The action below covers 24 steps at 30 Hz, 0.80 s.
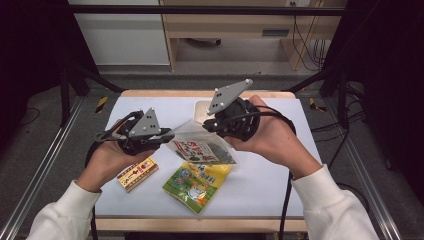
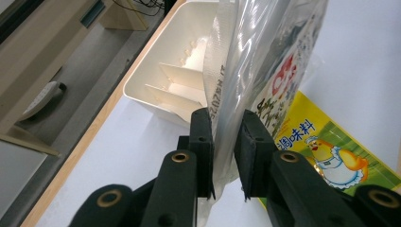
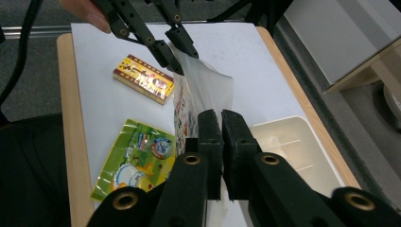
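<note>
A clear snack bag (image 1: 200, 147) with red and green print hangs above the white table, stretched between both grippers. My left gripper (image 1: 170, 136) grips its left edge; in the left gripper view the film (image 2: 265, 56) runs up between the pads of the left gripper (image 2: 226, 156). At the bag's other edge is my right gripper (image 1: 210, 125). In the right gripper view the jaws of the right gripper (image 3: 221, 151) stand almost together on the film (image 3: 203, 90), with the left gripper (image 3: 179, 52) pinching the far corner.
A yellow-green seasoning packet (image 1: 197, 185) lies flat near the table's front, under the bag. Left of it rests a yellow and red box (image 1: 137, 173). A white divided tray (image 1: 202, 106) stands at the far edge. Metal frame rails run along both sides.
</note>
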Tool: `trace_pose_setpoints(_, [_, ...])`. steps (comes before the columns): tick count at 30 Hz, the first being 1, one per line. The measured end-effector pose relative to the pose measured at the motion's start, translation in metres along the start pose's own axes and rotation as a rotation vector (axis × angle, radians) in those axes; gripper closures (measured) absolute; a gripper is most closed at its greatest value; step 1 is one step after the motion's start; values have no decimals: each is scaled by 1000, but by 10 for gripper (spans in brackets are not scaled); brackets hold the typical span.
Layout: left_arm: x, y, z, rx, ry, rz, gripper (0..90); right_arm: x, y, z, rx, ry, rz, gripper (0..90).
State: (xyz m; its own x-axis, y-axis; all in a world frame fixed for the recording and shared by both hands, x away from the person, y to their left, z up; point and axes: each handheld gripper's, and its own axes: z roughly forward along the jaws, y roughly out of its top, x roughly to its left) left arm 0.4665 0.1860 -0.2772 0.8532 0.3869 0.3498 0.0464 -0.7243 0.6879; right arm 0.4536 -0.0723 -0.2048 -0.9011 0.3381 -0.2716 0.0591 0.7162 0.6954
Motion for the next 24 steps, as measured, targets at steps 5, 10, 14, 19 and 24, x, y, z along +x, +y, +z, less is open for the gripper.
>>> trace_pose_setpoints(5, [-3,4,1,-4,-5,14,787,0,6,12,52,-6,-26,770])
trace_pose_setpoints(10, [-3,7,3,1,-1,18,786,4,11,36,110,-2,-58,752])
trace_pose_setpoints(14, [0,3,3,-17,3,11,762,4,11,40,122,30,-53,874])
trace_pose_setpoints(19, [1,8,-1,-136,84,-41,463,-5,3,36,92,65,8,881])
trace_pose_setpoints(24, [5,10,-13,-185,126,-130,244,-23,-13,20,37,49,113,885])
